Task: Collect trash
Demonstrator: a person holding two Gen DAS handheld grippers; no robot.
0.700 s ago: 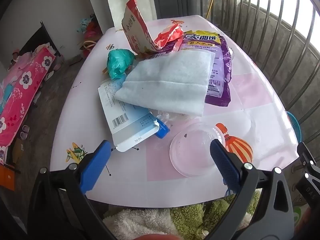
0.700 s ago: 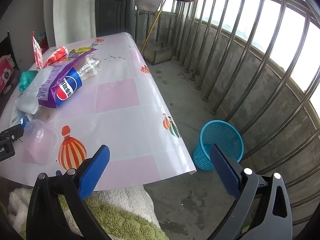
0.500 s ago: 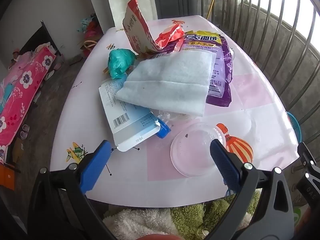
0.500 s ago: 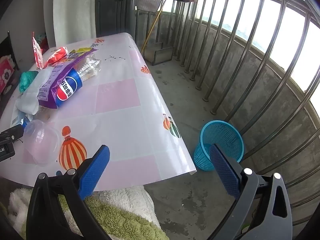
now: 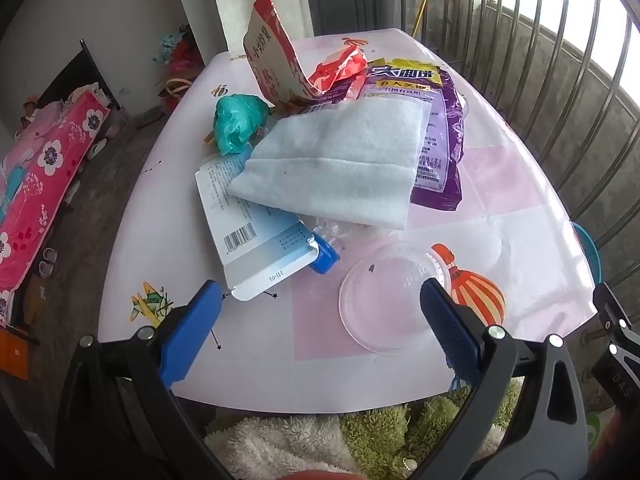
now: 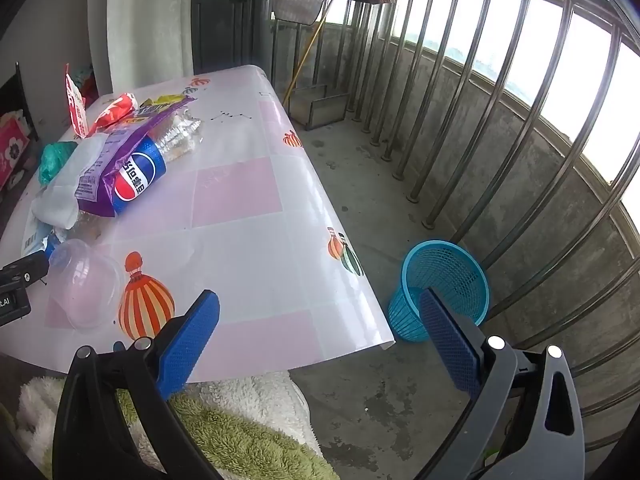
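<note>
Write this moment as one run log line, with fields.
stage: start, nothing picked | left gripper: open, empty, over clear cup | right gripper: open, empty | trash: on table | blue basket: on floor

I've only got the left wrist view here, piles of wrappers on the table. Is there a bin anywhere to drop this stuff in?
Observer: Yes. The right wrist view shows a blue mesh basket standing on the concrete floor, past the table's right-hand edge, near the railing.
Operator: Anything in it already?
Observer: What shows of its inside looks empty; the bottom is hidden by the right gripper.
Operator: Is that gripper holding something?
Observer: No, it is open with nothing between its fingers.
Operator: What's under the purple bag?
Observer: A crushed clear bottle with a blue Pepsi label lies partly beneath the purple bag, sticking out on the right.
</note>
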